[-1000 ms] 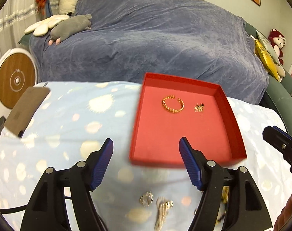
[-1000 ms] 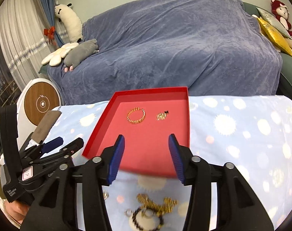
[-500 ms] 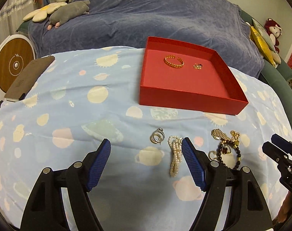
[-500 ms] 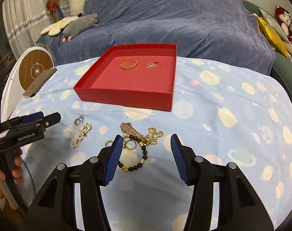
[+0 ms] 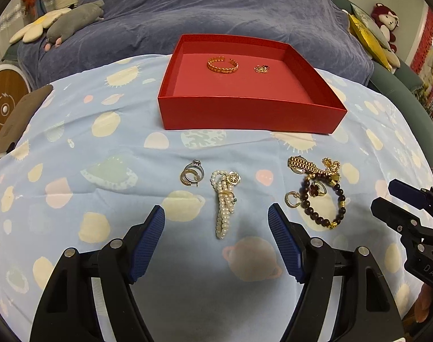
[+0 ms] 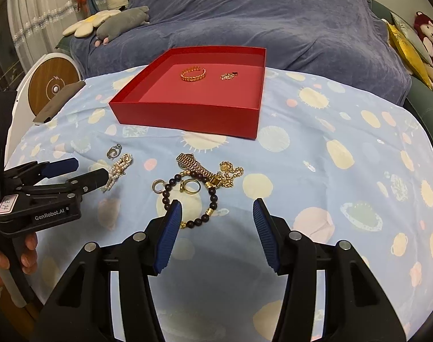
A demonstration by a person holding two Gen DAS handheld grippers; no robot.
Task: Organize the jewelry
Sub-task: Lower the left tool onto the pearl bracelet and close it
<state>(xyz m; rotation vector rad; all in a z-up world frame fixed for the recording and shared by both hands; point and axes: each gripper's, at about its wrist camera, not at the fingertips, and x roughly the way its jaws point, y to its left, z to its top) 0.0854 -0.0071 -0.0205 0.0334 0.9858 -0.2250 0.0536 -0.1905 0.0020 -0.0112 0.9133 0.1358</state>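
Presently both sets of fingers are spread and empty, nothing between the pads, nothing touched. Left gripper (image 5: 216,223) hangs over the pearl strand (image 5: 224,203), whose near end lies in the gap between the blue pads but well clear of them; fingers set wide. Right gripper (image 6: 215,218) hangs over the near arc of the bead bracelet (image 6: 187,196), fingers parted less widely; its left pad sits close above the beads, though contact does not show. Step in hand, by my reading: approach for the next pick, two pieces already stowed, several left. Next move likely calls for lowering until the pads straddle one piece alone, then closing. Pearl strand is the easy target, lying apart. Bracelet is tangled with a gold watch band (image 6: 194,163), a gold chain (image 6: 230,172) and a gold ring (image 6: 191,185) inside its loop; a pinch there may drag neighbours along. Small hoop (image 6: 158,185) sits just left of the bracelet. Silver rings (image 5: 191,172) lie just left of the pearls. Farther out, the red tray (image 5: 245,114) stands on the table cloth (image 5: 116,154), holding a gold cuff (image 5: 222,65) and a small charm (image 5: 261,69), apart from each other near its far wall. Beyond it, a sofa under a blue throw (image 5: 216,8).
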